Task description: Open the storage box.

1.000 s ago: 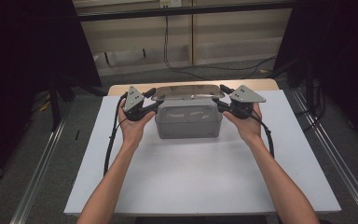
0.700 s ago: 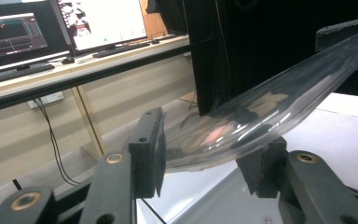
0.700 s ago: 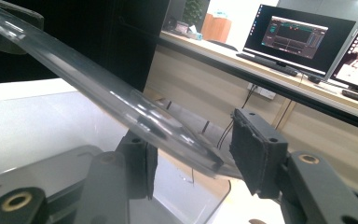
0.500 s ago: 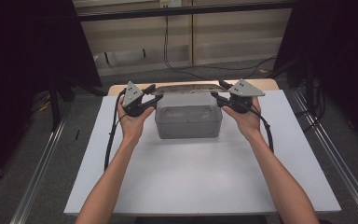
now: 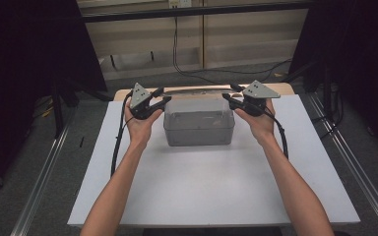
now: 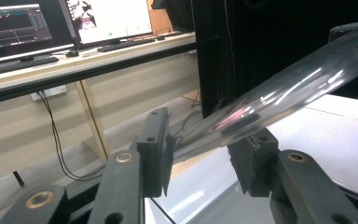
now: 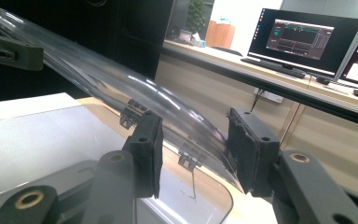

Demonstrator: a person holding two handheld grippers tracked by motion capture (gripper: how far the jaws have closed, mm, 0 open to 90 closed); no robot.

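Lid (image 5: 197, 92) of clear, stiff, slick plastic hangs tilted above the box (image 5: 199, 122); left gripper (image 5: 160, 101) and right gripper (image 5: 227, 99), jaws just closing, pinch its opposite end rims, probably the safest hold.

One box (image 5: 199, 129), one lid (image 5: 197, 91) (clear)

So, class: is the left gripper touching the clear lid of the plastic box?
Touching. The left gripper view shows the clear lid running between the left gripper jaws, its edge against both pads.
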